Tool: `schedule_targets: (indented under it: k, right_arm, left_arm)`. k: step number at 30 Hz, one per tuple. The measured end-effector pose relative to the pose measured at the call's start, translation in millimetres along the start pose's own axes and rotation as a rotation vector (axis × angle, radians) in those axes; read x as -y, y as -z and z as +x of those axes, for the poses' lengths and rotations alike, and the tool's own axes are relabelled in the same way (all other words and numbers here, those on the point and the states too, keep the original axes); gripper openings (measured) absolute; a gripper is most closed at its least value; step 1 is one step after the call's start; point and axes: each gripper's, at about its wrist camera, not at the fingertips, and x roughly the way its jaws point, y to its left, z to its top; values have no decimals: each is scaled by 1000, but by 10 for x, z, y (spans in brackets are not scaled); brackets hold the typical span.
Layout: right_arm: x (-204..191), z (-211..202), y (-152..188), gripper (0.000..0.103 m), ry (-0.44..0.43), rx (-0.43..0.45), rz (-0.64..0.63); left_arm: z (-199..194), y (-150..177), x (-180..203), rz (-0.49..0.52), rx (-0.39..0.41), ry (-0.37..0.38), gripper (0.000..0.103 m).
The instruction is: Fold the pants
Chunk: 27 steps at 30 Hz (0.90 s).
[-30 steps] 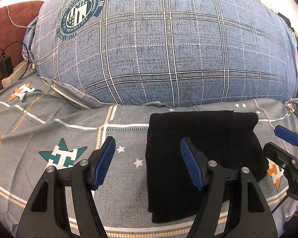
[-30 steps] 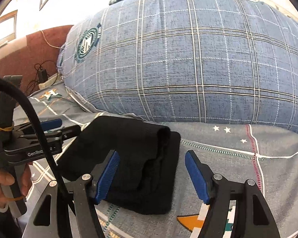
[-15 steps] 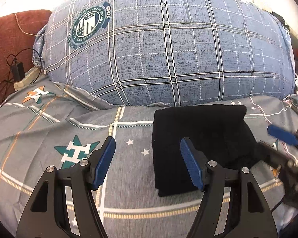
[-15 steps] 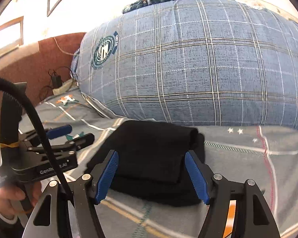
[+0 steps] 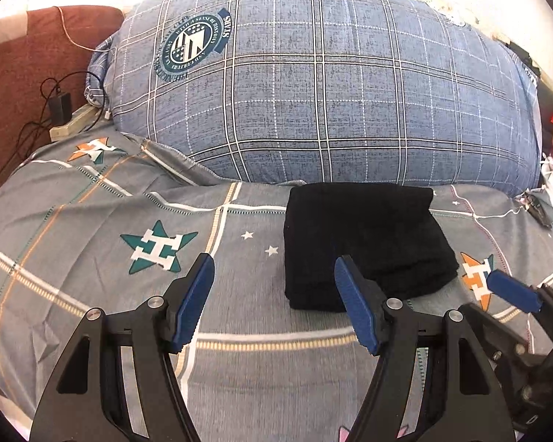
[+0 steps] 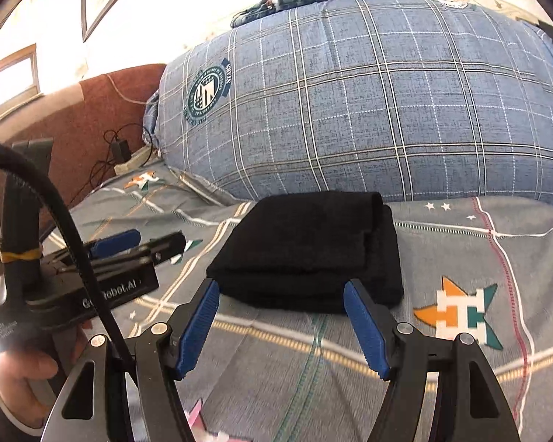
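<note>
Black, soft-napped pants (image 5: pixel 365 243) lie folded into a thick rectangle on grey star-print bedsheet (image 5: pixel 92 294); left gripper (image 5: pixel 272 302) and right gripper (image 6: pixel 280 324) both spread, empty.

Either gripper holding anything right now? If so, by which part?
Nothing held. Left gripper and right gripper both stand open and empty; the folded black pants lie free on the bed sheet.
</note>
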Motion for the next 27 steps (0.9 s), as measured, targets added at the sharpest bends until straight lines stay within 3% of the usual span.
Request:
schedule_targets:
  k: [27]
  right_arm:
    - [-252,-325,186,69,7,4,-17]
  left_arm:
    - [-468,361,-61,-25,-16,16,68]
